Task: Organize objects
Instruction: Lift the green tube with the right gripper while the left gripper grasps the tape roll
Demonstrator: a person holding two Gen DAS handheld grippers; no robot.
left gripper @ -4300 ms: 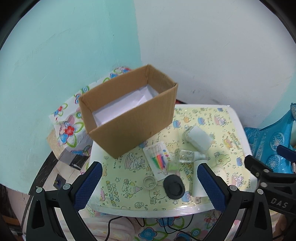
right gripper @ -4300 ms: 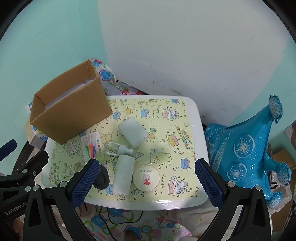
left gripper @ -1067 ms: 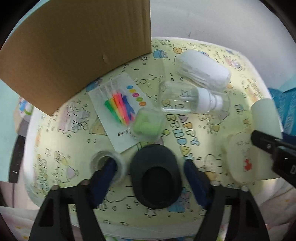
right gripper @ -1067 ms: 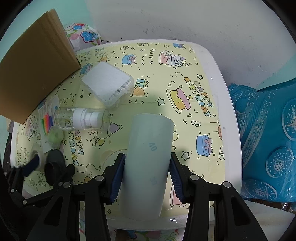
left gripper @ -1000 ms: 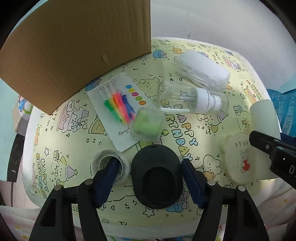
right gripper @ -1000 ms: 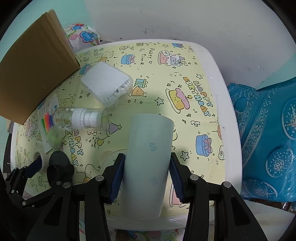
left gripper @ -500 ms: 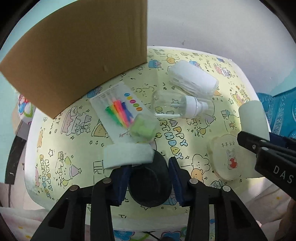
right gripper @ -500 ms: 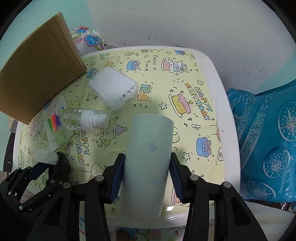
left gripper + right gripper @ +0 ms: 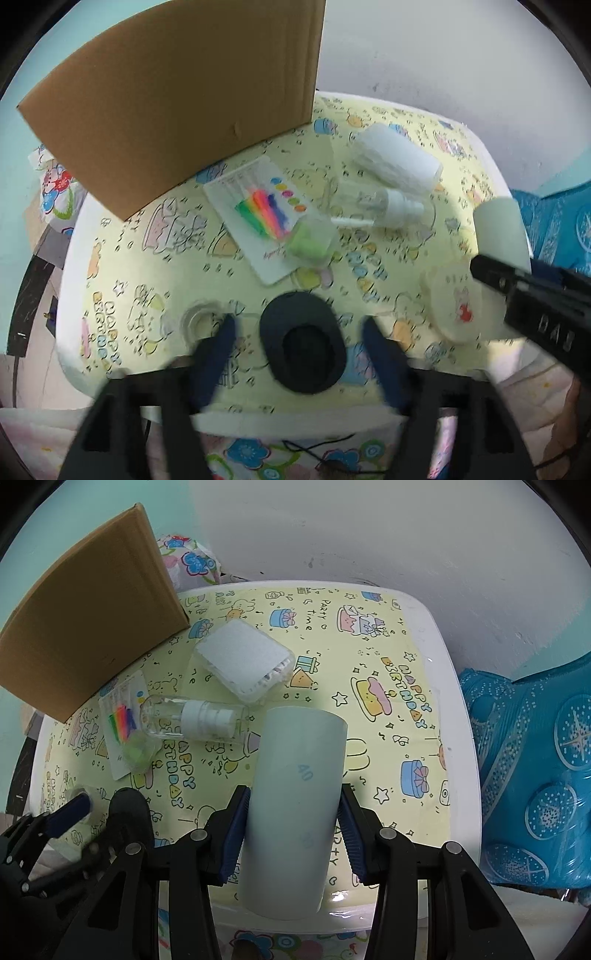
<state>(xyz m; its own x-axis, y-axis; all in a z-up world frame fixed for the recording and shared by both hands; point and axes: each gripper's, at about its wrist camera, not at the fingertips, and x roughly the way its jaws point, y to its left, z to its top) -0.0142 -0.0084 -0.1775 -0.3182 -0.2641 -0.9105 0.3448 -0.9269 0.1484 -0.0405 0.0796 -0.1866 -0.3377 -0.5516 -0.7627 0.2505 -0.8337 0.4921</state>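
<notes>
My right gripper [image 9: 295,830] is shut on a pale green-white tube [image 9: 295,805] marked 40 and holds it above the table's front edge; the tube also shows in the left wrist view [image 9: 498,232]. My left gripper [image 9: 299,347] is open, its blurred fingers either side of a black oval object [image 9: 303,350] lying on the table. A clear tape ring [image 9: 201,319] lies by the left finger. The brown cardboard box [image 9: 177,99] stands at the back left.
On the yellow party-print table [image 9: 424,627] lie a card of coloured candles [image 9: 266,218], a green eraser case [image 9: 310,240], a clear spray bottle [image 9: 192,720], a white cotton-pad box [image 9: 243,661] and a round bunny compact [image 9: 454,302]. A blue balloon [image 9: 535,757] is at right.
My left gripper had closed on the black object and lifted it with the tape ring; now it is open again, both lie on the table. The right gripper still holds the tube.
</notes>
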